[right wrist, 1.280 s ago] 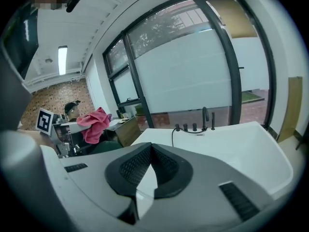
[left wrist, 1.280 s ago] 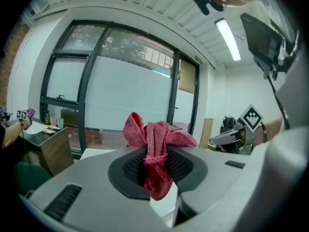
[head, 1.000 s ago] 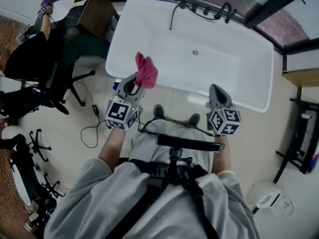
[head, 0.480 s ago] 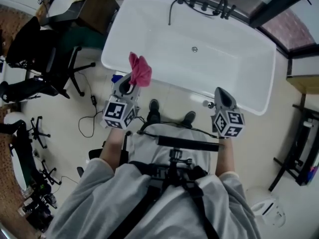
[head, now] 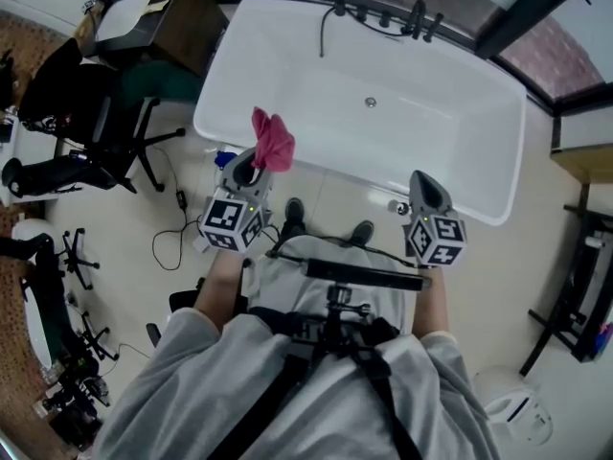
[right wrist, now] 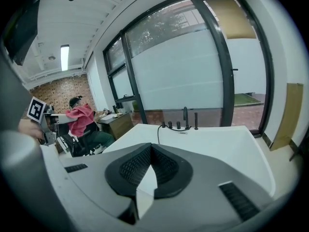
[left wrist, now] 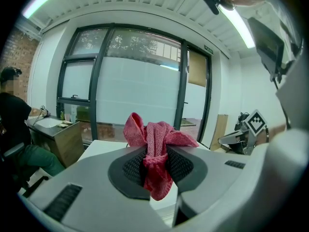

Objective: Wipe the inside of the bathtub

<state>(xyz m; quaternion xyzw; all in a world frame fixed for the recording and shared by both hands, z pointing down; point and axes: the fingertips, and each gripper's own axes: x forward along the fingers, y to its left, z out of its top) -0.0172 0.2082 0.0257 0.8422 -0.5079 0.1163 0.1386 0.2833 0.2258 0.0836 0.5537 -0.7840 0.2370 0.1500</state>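
Left gripper (head: 251, 164) clamping cloth (head: 273, 140), right gripper (head: 420, 177) jaws together

Head view: we look steeply down, high over the bathtub (head: 316, 65).
Gripper views: we face level, windows (right wrist: 193, 76) ahead.
Shared: bathtub.

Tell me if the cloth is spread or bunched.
Bunched: the pink cloth is wadded up, clamped in the left tool.

One white bathtub (head: 450, 142), with one round drain (head: 371, 103) and one cluster of dark taps (head: 419, 19). One pink cloth (head: 272, 139). Two hand-held grippers: the left hand-held gripper (head: 255, 161) and the right hand-held gripper (head: 420, 178). Two dark shoes: a left shoe (head: 291, 211) and a right shoe (head: 360, 229). One brown wooden desk (head: 187, 22).
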